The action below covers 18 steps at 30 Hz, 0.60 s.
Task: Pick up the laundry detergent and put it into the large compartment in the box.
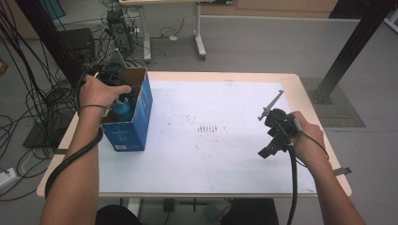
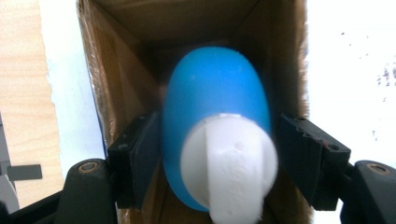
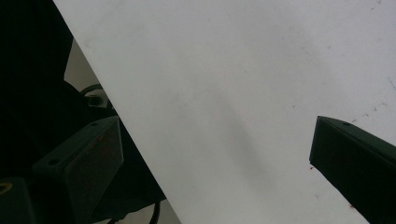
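Here the table (image 1: 225,154) is the biggest thing on view, one white-topped surface, and everything else is best placed against the one open cardboard box (image 1: 141,105) with blue sides that stands on its left part. Inside that box sits a single blue bottle (image 2: 215,116) with a white cap (image 2: 231,163), its rounded body pointing down into the carton and the cap toward the camera in the left gripper view. The left gripper (image 2: 215,154) reaches into the box mouth with its jaws set either side of the bottle; the left pad looks pressed to the blue body while the right pad stands just beside it, so whether the grip is fully closed I cannot tell. The right gripper (image 1: 274,133) hangs well to the right of the box, over bare tabletop, its jaws spread wide and holding nothing. Two grippers, one box, one bottle — that is the count. The risk, as I judge it, lies in the smooth, curved bottle: pinched on its bulge it could squirt out of the pads, or drag the light, unsteadied box along and tip it — the other hand is far from bracing it.
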{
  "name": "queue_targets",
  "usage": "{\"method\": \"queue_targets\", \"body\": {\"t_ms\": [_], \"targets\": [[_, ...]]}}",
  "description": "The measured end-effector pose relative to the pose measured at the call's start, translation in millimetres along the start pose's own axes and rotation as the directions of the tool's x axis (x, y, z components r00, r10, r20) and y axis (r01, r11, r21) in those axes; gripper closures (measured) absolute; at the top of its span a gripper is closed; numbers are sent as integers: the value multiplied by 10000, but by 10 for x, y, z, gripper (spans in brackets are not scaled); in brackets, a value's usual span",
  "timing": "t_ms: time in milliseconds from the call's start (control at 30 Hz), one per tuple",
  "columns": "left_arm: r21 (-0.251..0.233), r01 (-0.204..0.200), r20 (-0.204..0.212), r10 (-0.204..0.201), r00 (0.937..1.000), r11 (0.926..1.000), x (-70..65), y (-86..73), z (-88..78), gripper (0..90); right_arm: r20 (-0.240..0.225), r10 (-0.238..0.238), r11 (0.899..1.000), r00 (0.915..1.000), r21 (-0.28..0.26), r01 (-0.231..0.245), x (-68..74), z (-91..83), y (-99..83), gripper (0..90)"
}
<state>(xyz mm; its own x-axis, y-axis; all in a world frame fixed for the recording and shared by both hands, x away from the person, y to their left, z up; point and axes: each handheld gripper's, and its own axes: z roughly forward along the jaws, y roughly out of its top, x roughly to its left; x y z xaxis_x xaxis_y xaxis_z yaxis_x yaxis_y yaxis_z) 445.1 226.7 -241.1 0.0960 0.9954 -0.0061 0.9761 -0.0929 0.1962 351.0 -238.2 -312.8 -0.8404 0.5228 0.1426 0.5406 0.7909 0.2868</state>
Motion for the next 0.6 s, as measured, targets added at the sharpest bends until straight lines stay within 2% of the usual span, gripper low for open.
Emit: {"method": "queue_targets", "body": {"t_ms": [33, 100, 267, 600], "targets": [[-29, -14, -98, 14, 10000, 10000, 0, 1, -23, 314, 2, 2, 10000, 10000, -10, -2, 3, 0, 1, 23], [-117, -1, 67, 2, 10000, 9999, 9, -7, -81, 314, 35, -26, 10000, 10000, -26, 26, 7, -5, 2, 23], [-300, -33, 82, 36, 10000, 9995, 15, -24, -196, 308, 59, -46, 10000, 10000, -44, 46, 16, -22, -3, 23], [-495, -381, 93, 386, 9992, 9980, -83, -67, -464, 243, 143, -176, 9998, 9997, -104, 177, 26, -72, 33, 23]]}}
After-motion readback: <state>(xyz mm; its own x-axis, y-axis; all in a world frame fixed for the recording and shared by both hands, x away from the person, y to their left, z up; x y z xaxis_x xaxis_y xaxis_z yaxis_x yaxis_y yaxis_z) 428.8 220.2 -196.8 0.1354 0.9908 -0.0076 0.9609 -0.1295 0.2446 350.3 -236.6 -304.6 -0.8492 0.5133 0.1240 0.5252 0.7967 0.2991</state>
